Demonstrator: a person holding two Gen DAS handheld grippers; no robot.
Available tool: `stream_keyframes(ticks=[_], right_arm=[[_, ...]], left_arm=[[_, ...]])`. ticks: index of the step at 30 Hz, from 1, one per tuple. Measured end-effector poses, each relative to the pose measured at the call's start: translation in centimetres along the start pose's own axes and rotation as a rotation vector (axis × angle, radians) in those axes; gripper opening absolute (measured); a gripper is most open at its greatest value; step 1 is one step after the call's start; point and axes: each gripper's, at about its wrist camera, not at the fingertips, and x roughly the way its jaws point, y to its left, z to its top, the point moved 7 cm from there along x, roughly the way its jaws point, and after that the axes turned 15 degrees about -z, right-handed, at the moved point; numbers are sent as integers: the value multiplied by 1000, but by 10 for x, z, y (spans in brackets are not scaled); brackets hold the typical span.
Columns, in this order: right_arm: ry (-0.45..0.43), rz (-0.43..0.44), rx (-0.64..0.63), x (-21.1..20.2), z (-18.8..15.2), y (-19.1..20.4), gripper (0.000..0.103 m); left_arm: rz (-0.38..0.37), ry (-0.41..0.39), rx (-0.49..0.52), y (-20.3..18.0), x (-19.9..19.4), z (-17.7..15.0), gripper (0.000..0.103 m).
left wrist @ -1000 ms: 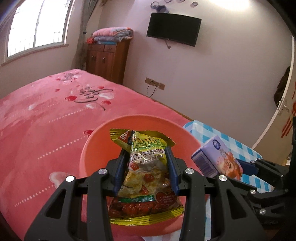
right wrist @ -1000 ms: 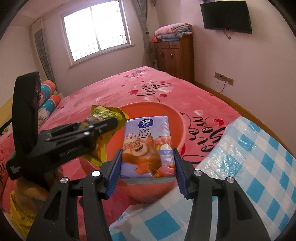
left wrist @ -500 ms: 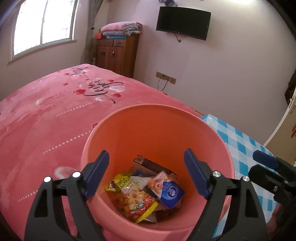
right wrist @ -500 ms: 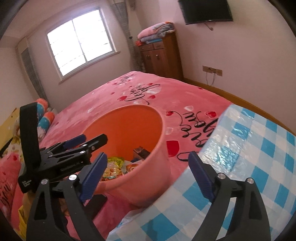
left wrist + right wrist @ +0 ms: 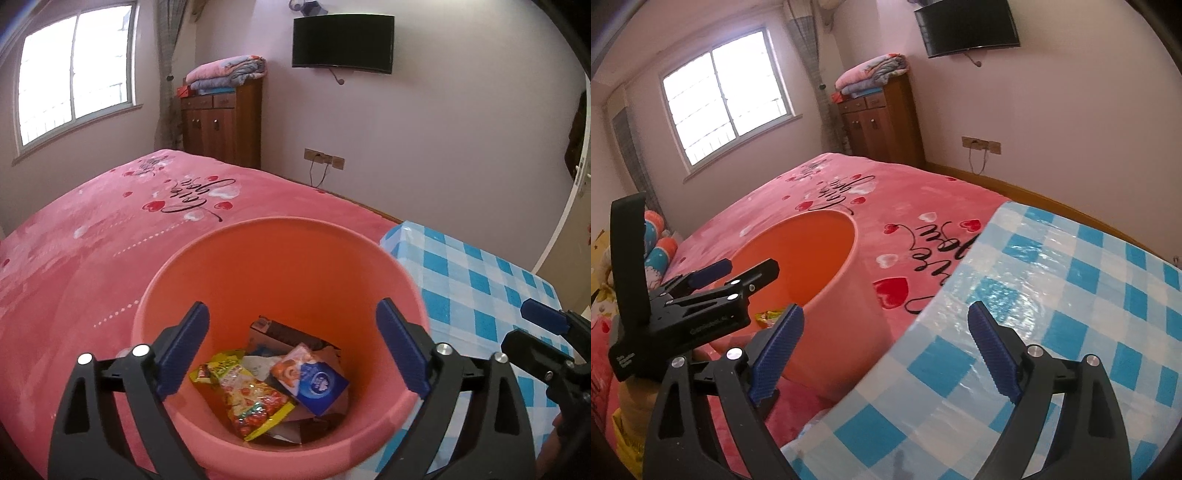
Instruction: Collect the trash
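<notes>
A pink plastic bucket [image 5: 280, 225] stands on the bed. In it lie a yellow snack bag [image 5: 255, 398], a blue and purple tissue pack [image 5: 314, 380], a brown box [image 5: 280, 330] and other scraps. My left gripper [image 5: 292, 310] hangs over the bucket's mouth, its jaws opening wide with nothing between them. My right gripper [image 5: 886, 310] is open and empty, just right of the bucket [image 5: 846, 325] over the edge of the checked cloth [image 5: 1052, 295]. In the right wrist view the left gripper [image 5: 738, 269] shows above the rim, with a sliver of the snack bag [image 5: 768, 315] below it.
The pink bedspread [image 5: 110, 240] spreads left and behind the bucket. A blue checked cloth [image 5: 480, 280] covers the surface to the right. A wooden cabinet [image 5: 221, 122] with folded blankets and a wall television [image 5: 341, 44] stand at the back. Pillows [image 5: 659, 251] lie far left.
Both grippers opened. The snack bag fell from the left one and the tissue pack from the right one, and both now lie in the bucket. The right gripper has swung off to the right.
</notes>
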Motion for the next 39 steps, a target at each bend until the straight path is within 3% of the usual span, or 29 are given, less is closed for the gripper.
stream_keyframes(ticks=[18,39], right_arm=[[-7,-99,70,-28,-22,-56,95],[-53,-282,188,-82,-59,-157,95]], left_arm=[[-60,21,91,-67,2,-6,96],[-207,84,214,-180,21,-42,96]])
